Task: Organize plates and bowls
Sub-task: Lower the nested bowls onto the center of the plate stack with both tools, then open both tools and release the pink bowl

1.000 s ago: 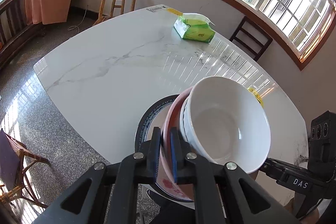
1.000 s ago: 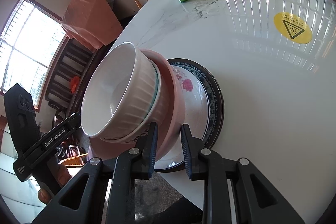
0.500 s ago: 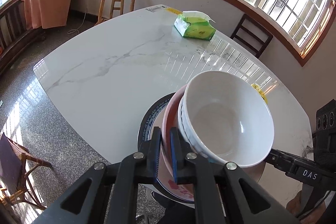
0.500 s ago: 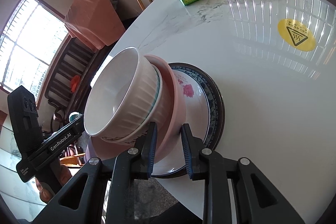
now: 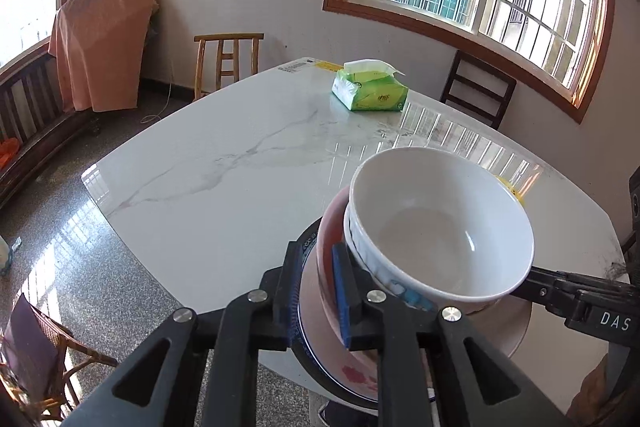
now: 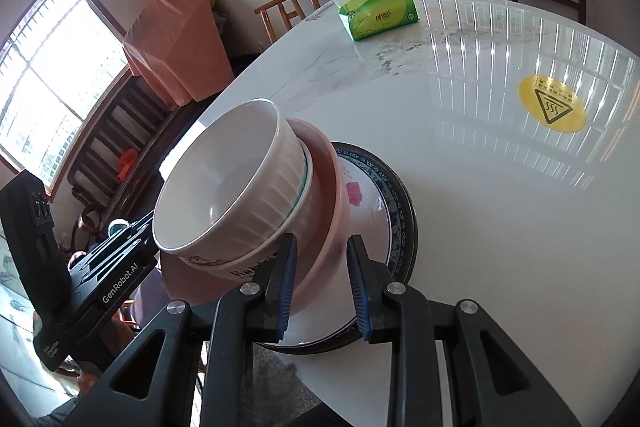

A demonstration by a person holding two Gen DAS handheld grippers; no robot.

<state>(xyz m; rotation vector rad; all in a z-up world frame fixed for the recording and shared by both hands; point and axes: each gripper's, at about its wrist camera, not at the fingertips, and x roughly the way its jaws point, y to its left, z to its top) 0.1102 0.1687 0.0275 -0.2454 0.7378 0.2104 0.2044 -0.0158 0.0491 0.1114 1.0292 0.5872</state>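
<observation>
Landmark: the dark-rimmed plate [image 6: 402, 211], lying flat at the near edge of the marble counter [image 5: 224, 163].

Stack: a pink plate [image 6: 328, 187] sits on the landmark, tilted, its face turned toward the left tongs' side. Nested on it are a lower printed bowl [image 6: 244, 263] and a white ribbed bowl [image 6: 224, 195] (mouths turned the same way as the pink plate's face). In the left wrist view the white bowl's mouth [image 5: 436, 223] faces up and toward the camera.

Left tongs [image 5: 316, 291]: jaws opening, straddling the pink plate's rim [image 5: 326, 259]; a gap shows at the outer pad, so no firm grip.

Right tongs [image 6: 322, 287]: jaws opening, the pink plate's opposite rim between them, with clear space before the right-hand pad.

Beyond the landmark, toward the counter's far end: a green tissue pack [image 5: 370, 93]. To its right in the right wrist view: a yellow warning sticker [image 6: 552, 103].
</observation>
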